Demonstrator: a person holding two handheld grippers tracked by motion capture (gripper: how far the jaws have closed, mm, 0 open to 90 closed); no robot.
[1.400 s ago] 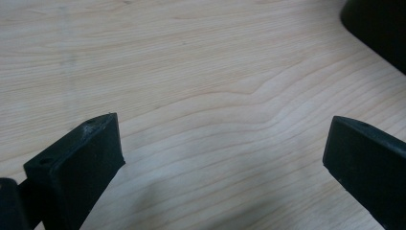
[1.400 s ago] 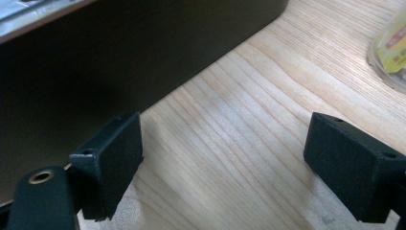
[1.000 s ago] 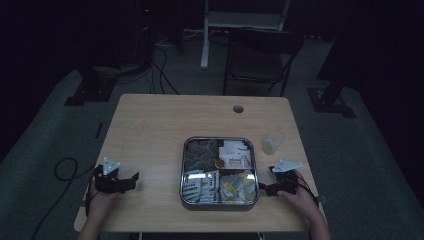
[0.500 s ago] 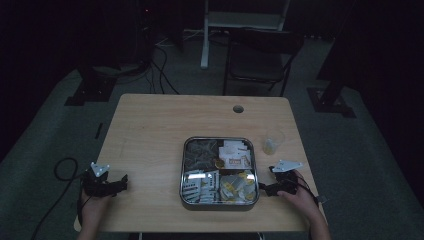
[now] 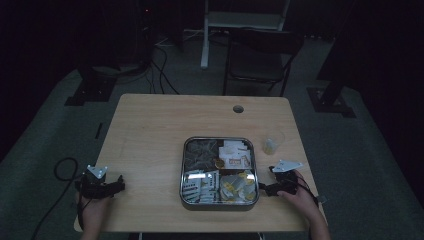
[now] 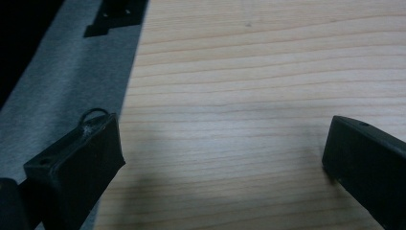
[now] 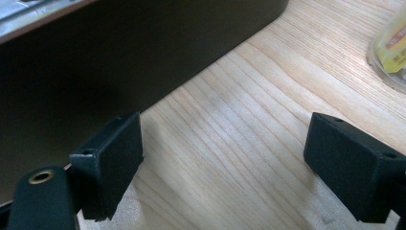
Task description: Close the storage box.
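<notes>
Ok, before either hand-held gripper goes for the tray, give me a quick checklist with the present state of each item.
1. Left hand-held gripper empty, jaws apart: ok, bare wood between them in the left gripper view.
2. Right hand-held gripper empty, jaws apart: ok, nothing between them in the right gripper view.
3. Right hand-held gripper close to the metal tray: ok, it sits beside the tray's near right corner, and the tray wall rises just ahead of its jaws.
4. Left hand-held gripper near the tray: not ok, it sits at the table's near left edge.
5. Clear cup out of the way: ok, it stands right of the tray, beyond the right hand-held gripper.
6. Which packet to take: cannot tell, too dark.
</notes>
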